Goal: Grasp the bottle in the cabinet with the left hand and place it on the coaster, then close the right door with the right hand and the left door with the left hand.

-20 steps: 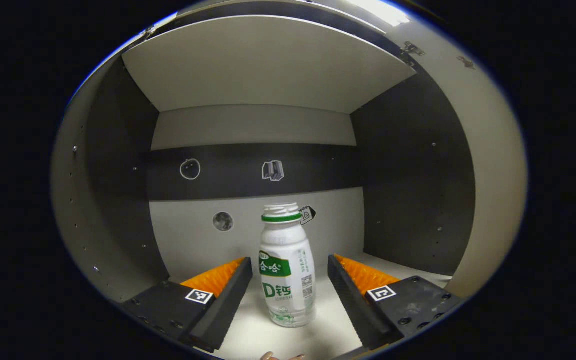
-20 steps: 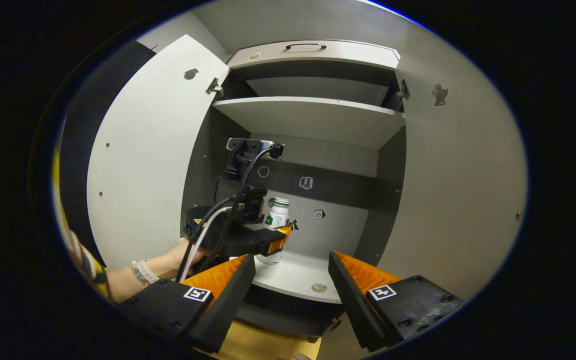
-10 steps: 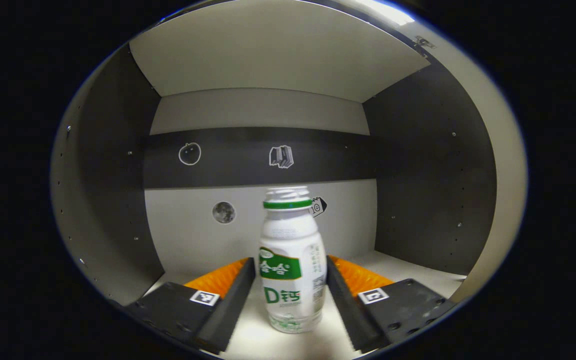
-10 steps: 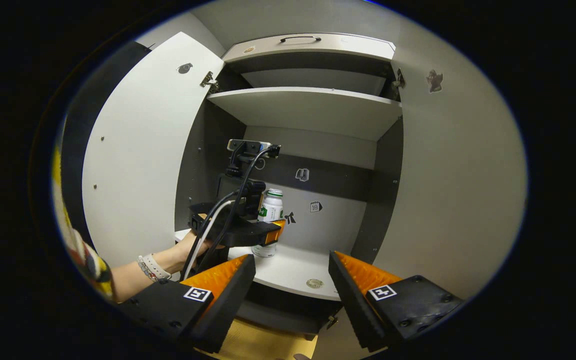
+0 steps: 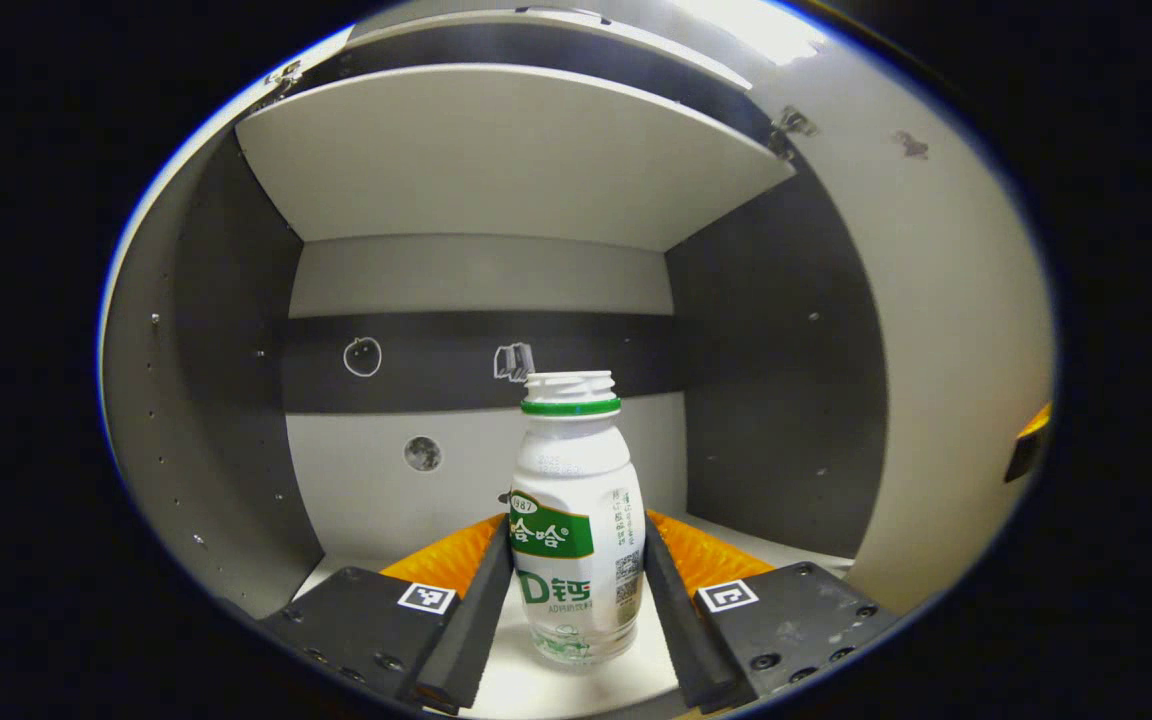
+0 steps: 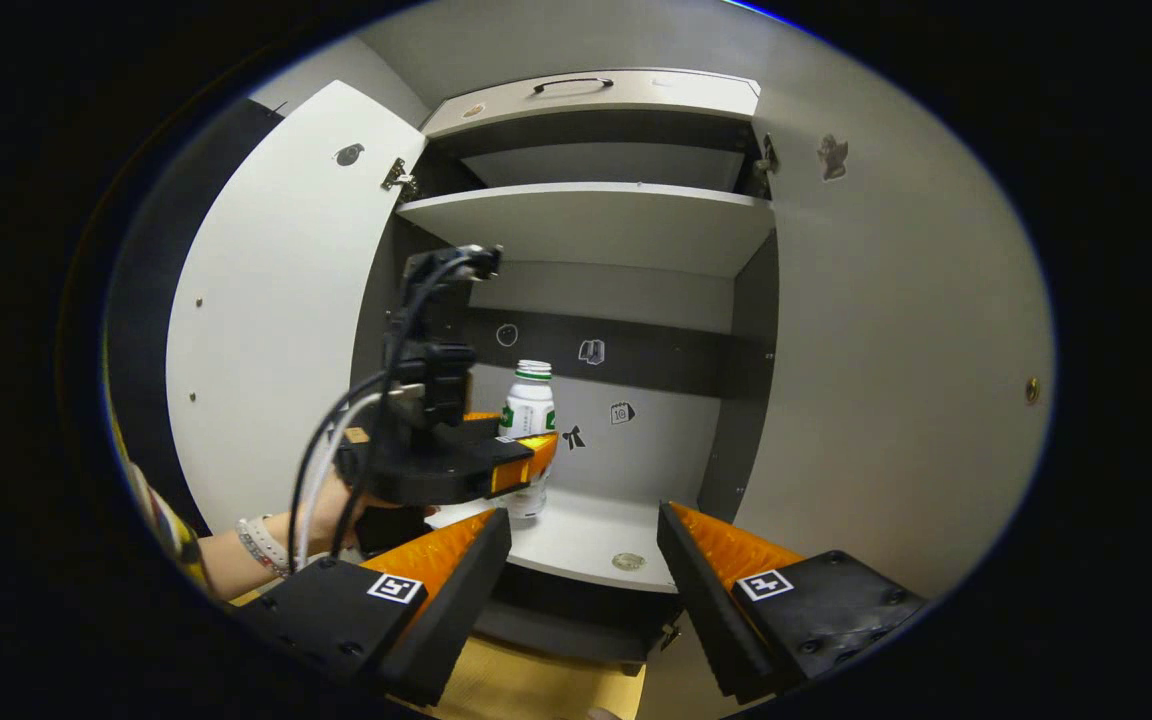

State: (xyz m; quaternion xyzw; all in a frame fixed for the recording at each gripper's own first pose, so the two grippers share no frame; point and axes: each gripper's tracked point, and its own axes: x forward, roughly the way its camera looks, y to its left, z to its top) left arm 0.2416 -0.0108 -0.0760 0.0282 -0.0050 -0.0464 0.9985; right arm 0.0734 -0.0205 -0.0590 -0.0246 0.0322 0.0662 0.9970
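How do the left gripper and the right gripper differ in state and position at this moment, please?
The left gripper is shut on the bottle, both fingers pressing its sides; the right gripper is open and holds nothing. The left gripper reaches over the cabinet shelf, while the right gripper sits outside, in front of the cabinet. Both point toward the cabinet's interior.

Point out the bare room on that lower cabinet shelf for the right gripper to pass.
Free: the shelf between the bottle and the dark right side wall, apart from a small round mark near the front edge. Crowded: the left, where the left gripper clamps the bottle.
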